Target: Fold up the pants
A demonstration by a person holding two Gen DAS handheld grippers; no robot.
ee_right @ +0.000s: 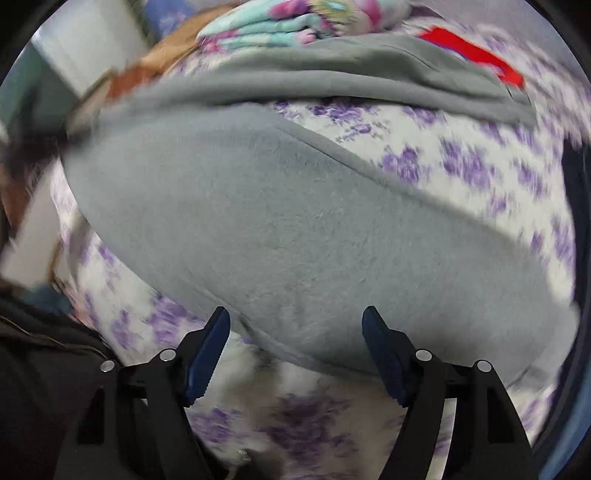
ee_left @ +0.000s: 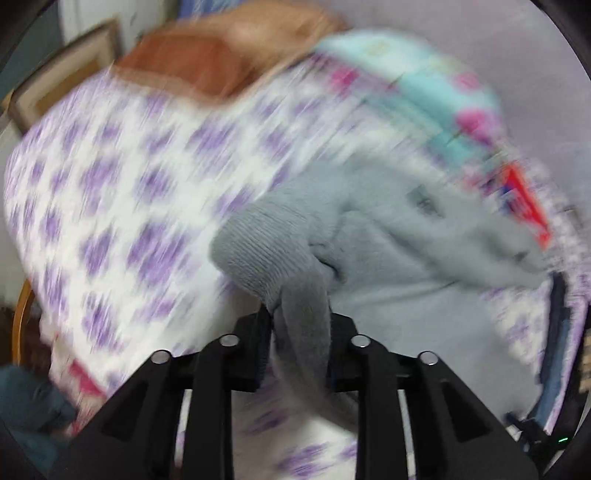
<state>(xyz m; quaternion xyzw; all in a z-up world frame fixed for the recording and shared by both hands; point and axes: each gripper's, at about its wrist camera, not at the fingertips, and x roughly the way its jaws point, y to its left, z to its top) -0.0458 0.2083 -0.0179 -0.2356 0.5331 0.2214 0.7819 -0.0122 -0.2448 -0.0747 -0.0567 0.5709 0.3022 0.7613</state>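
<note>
Grey fleece pants (ee_right: 295, 221) lie spread on a bed with a white sheet printed with purple flowers (ee_right: 461, 166). In the left wrist view my left gripper (ee_left: 299, 325) is shut on a grey pant leg near its ribbed cuff (ee_left: 258, 247) and holds it above the sheet (ee_left: 110, 184); the rest of the pants (ee_left: 424, 240) trails off to the right. This view is motion-blurred. In the right wrist view my right gripper (ee_right: 295, 328) is open and empty, its fingers just over the near edge of a wide grey leg.
A folded turquoise and pink floral blanket (ee_right: 295, 22) lies at the far side of the bed, also in the left wrist view (ee_left: 424, 85). A red item (ee_right: 476, 55) lies beside the pants. Brown pillows (ee_left: 207, 62) sit at the head. A dark garment (ee_right: 40, 369) lies near left.
</note>
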